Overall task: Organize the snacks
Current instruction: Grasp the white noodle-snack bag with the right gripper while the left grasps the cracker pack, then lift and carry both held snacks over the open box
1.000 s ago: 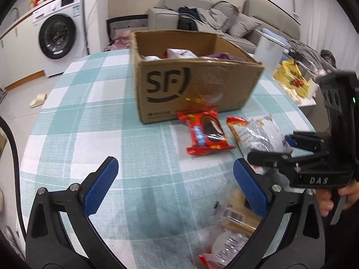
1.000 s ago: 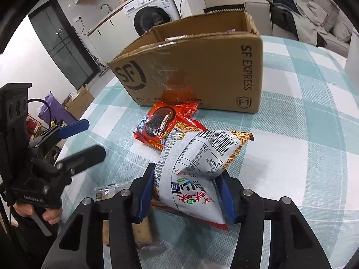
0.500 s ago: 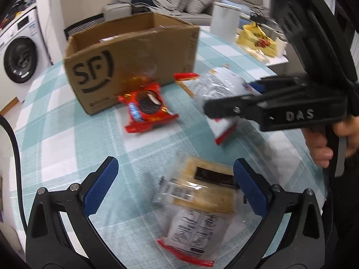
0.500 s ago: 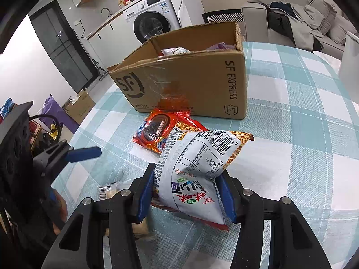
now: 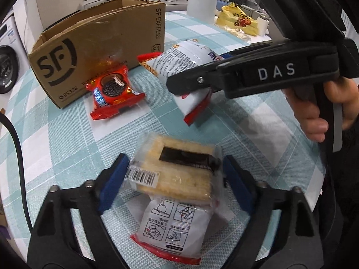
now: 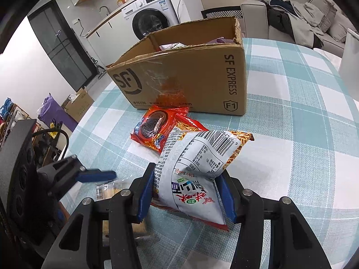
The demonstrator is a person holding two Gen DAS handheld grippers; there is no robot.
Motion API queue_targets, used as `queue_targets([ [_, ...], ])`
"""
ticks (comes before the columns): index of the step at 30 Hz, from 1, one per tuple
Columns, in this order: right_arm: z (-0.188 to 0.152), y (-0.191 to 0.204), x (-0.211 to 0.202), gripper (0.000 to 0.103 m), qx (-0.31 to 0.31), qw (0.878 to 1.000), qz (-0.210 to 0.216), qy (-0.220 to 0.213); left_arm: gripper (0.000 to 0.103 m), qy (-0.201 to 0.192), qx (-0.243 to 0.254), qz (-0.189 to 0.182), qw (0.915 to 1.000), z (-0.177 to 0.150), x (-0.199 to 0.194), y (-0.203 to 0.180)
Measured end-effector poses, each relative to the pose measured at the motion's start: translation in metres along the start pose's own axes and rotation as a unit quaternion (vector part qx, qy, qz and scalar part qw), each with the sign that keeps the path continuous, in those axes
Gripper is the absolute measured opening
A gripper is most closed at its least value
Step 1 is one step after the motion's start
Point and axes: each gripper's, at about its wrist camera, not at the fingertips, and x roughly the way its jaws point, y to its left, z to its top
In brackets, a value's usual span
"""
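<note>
My left gripper [image 5: 175,174] has closed around a clear cracker pack [image 5: 179,172] lying on the checked tablecloth, its pads touching both sides. My right gripper [image 6: 186,190] is shut on a white noodle-snack bag [image 6: 197,163] and holds it tilted, just above the table; the bag also shows in the left wrist view [image 5: 186,60] in front of the right gripper's body. A red Oreo pack [image 5: 112,94] lies against the front of the open SF cardboard box [image 5: 94,38], which holds several packets.
A white bin [image 5: 202,2] and a yellow bag [image 5: 240,20] stand past the table's far right edge. A washing machine [image 6: 150,20] and a sofa [image 6: 298,15] are in the background. A black cable [image 5: 15,148] runs along the left.
My left gripper swung right, came down over the cracker pack and closed from wide open onto it. My right gripper kept hold of the noodle bag and moved slightly toward the box.
</note>
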Motion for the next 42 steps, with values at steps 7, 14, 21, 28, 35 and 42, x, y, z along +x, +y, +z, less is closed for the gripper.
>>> queue_targets([
  [7, 0.0, 0.002, -0.001, 0.053, -0.003, 1.0, 0.002, -0.002, 0.06, -0.018, -0.012, -0.019, 0.9996, 0.002, -0.005, 0.009],
  [14, 0.0, 0.003, -0.004, 0.053, -0.005, 1.0, 0.002, -0.006, 0.057, -0.031, -0.015, -0.022, 0.9992, 0.003, -0.012, 0.014],
  [21, 0.001, 0.004, -0.014, 0.053, -0.006, 1.0, 0.005, -0.021, 0.057, -0.042, -0.029, -0.017, 0.9986, 0.0, -0.021, 0.023],
  [28, 0.004, 0.004, -0.026, 0.053, -0.002, 0.999, 0.009, -0.041, 0.057, -0.073, -0.056, -0.003, 0.9958, 0.003, -0.036, 0.038],
  [35, 0.007, 0.006, -0.038, 0.053, -0.002, 0.998, 0.018, -0.067, 0.057, -0.113, -0.095, 0.011, 0.989, 0.005, -0.058, 0.061],
  [42, 0.009, 0.006, -0.044, 0.053, 0.004, 0.996, 0.023, -0.086, 0.057, -0.147, -0.127, 0.028, 0.9806, 0.008, -0.08, 0.078],
])
